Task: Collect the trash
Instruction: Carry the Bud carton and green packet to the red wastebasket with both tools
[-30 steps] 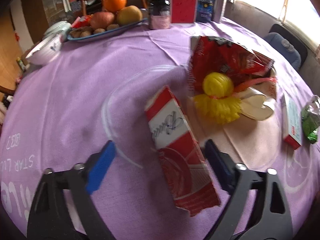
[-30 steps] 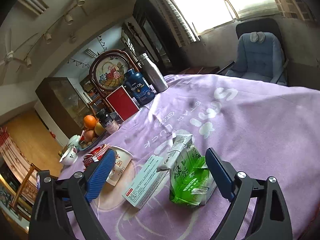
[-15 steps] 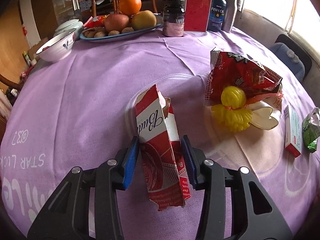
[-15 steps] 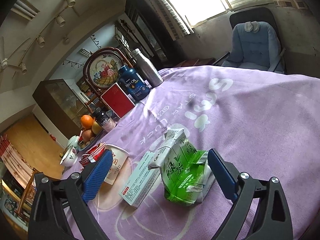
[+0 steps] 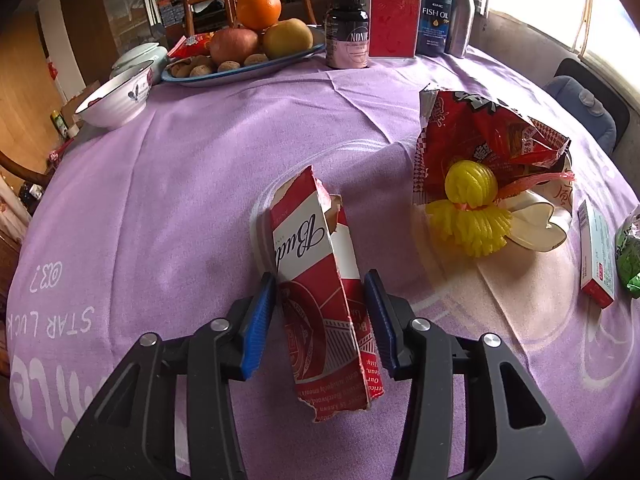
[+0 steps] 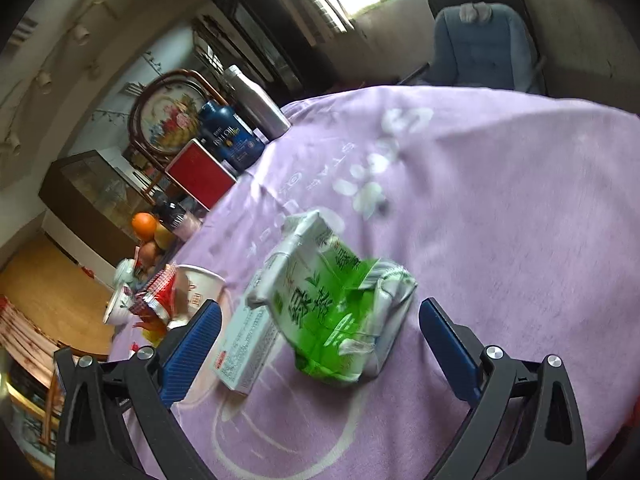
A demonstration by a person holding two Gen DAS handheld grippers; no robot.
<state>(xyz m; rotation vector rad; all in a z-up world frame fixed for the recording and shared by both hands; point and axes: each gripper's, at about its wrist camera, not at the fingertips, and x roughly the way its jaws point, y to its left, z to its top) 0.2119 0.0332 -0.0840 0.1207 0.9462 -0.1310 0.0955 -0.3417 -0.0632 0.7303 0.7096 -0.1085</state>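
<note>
**Purple-clothed desk, two trash items under the tongs**

Purple cloth covers the round desk (image 5: 168,184). Left wrist view: my left tongs (image 5: 320,320) are pinching the torn red-and-white carton (image 5: 320,304), both blue pads pressed against its sides, and it looks lifted clear of the cloth. Right of it, a red snack bag (image 5: 476,140) and a yellow pompom (image 5: 470,204) sit together. A fruit tray (image 5: 244,65) stands at the far edge.

Right wrist view, somewhat blurred: my right tongs (image 6: 320,344) are spread wide, and the crumpled green carton (image 6: 336,312) lies on the cloth between the pads, touching neither. A white box (image 6: 248,350) lies just beside it.
</note>
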